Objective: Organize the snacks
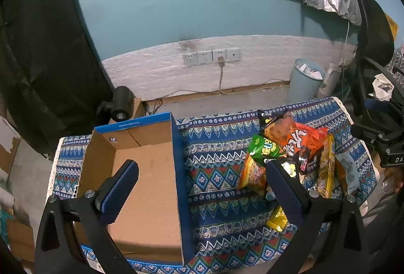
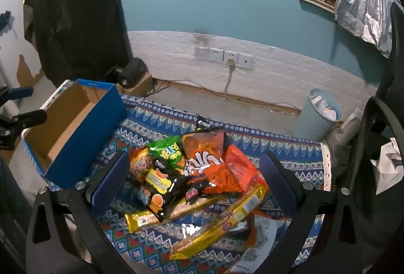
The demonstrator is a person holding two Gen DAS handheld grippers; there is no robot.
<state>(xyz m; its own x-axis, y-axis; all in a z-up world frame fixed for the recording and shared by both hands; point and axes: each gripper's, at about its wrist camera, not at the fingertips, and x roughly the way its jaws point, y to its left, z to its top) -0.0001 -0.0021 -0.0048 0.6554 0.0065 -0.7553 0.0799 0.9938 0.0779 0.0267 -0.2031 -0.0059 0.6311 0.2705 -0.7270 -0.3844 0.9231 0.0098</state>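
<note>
Your snack pile (image 2: 197,173) is heaped on the patterned cloth (image 2: 277,147), sitting right between the spread fingers of your right gripper (image 2: 199,173), at 12 o'clock from it. Your left gripper (image 1: 202,180) is wide apart too, holding nothing, with the pile at its 2 o'clock and the blue cardboard box (image 1: 176,147) at its 10 o'clock.

Little can be read. The black device (image 1: 394,157) at the right edge of the left wrist view bears white letters "DA", cut off. Print on the orange snack bag (image 2: 204,163) and green snack bag (image 2: 168,152) looks like stylised lettering, too blurred to read.
</note>
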